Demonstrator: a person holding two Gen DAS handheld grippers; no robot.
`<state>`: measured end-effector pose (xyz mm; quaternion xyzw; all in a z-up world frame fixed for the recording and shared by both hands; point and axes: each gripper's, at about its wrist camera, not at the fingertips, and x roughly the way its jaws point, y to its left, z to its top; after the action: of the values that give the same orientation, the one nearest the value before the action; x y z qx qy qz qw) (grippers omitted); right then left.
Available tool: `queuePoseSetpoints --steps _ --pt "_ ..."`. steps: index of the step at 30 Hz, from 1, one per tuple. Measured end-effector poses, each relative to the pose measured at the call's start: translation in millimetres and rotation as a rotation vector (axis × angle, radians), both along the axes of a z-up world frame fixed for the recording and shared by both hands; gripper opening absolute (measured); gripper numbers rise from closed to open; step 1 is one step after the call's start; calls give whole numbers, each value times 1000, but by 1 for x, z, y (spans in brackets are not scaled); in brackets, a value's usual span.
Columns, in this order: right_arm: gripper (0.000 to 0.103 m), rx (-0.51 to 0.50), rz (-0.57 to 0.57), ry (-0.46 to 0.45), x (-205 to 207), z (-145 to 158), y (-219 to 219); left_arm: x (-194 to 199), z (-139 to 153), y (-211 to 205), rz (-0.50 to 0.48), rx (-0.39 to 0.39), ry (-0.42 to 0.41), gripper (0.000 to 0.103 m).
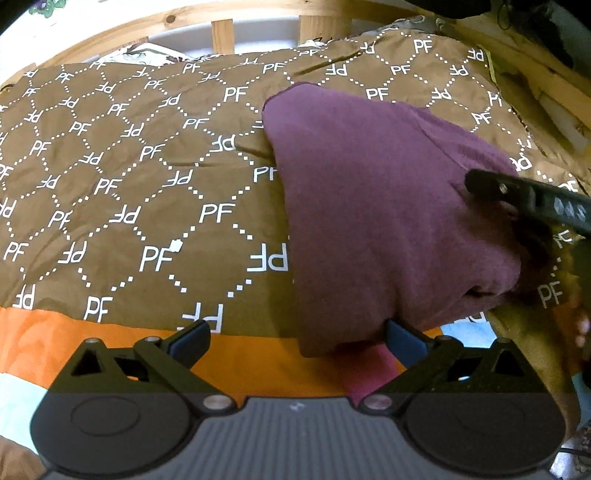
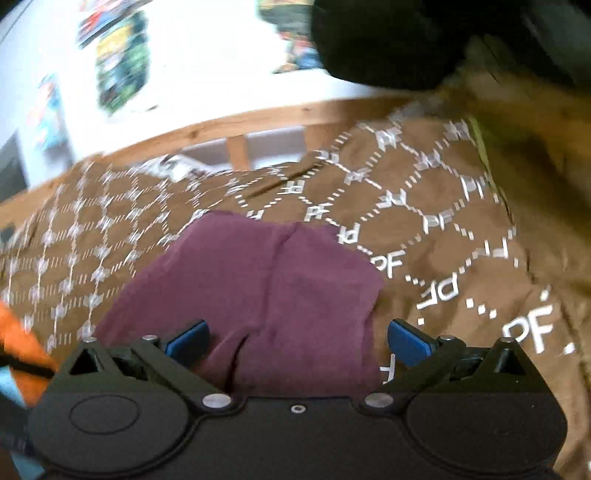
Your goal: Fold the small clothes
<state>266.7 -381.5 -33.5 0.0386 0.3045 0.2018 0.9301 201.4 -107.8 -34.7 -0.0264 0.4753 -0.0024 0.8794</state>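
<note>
A maroon garment (image 1: 388, 221) lies folded on a brown sheet printed with white "PF" letters (image 1: 147, 166). My left gripper (image 1: 295, 343) is open, its blue pads wide apart at the garment's near edge, with the cloth's corner by the right pad (image 1: 402, 343). The right gripper's black finger (image 1: 532, 199) reaches over the garment's right side in the left wrist view. In the right wrist view the garment (image 2: 258, 288) lies just ahead of my right gripper (image 2: 295, 341), which is open with cloth between its pads. That view is motion-blurred.
A wooden slatted bed rail (image 1: 221, 33) runs along the far edge of the sheet. An orange and light-blue cover (image 1: 55, 339) lies at the near edge. A dark object (image 2: 388, 40) hangs at the upper right. Posters (image 2: 118, 55) hang on the white wall.
</note>
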Motion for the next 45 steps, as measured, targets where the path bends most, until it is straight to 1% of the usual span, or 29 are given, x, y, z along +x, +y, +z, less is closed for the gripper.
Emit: queuePoseSetpoints --steps 1,3,5,7,8,10,12,14,16,19,22,26,30,34,39,43,45 --pt "102 39 -21 30 6 -3 -4 1 2 2 -5 -12 4 102" --pt "102 71 -27 70 12 -10 -9 3 5 8 -15 -44 4 102" --pt "102 69 -16 73 12 -14 -12 6 11 17 -19 -81 -6 102" --pt "102 65 0 72 11 -17 -10 12 17 24 -22 -95 -18 102" --pt "100 68 9 74 12 -17 -9 15 20 26 -23 -89 -26 102" --pt "96 85 13 75 10 -19 -10 27 24 30 -25 -52 -49 102" --pt "91 99 15 73 10 -21 -12 40 26 33 -16 -38 -66 102" --pt "86 123 18 80 11 -23 -14 55 24 35 -26 -36 -81 102" --pt "84 150 9 90 13 -24 -16 68 21 38 -65 -55 -86 102" --pt "80 155 3 91 12 -25 -17 83 17 38 -121 -68 -96 102" --pt "79 154 5 83 11 -27 -17 94 11 37 -132 -78 -81 103" --pt "80 131 10 70 9 -31 -14 101 0 39 -121 -126 -57 103" --pt "79 140 9 71 10 -32 -16 106 -7 45 -115 -170 -29 103" --pt "80 130 7 70 10 -33 -14 106 -8 48 -133 -178 -27 103" --pt "80 129 5 70 9 -32 -14 109 -11 47 -132 -186 -12 103" --pt "80 120 3 72 10 -32 -13 113 -17 48 -129 -211 13 103" --pt "80 124 4 74 11 -33 -14 116 -20 49 -123 -241 34 103"
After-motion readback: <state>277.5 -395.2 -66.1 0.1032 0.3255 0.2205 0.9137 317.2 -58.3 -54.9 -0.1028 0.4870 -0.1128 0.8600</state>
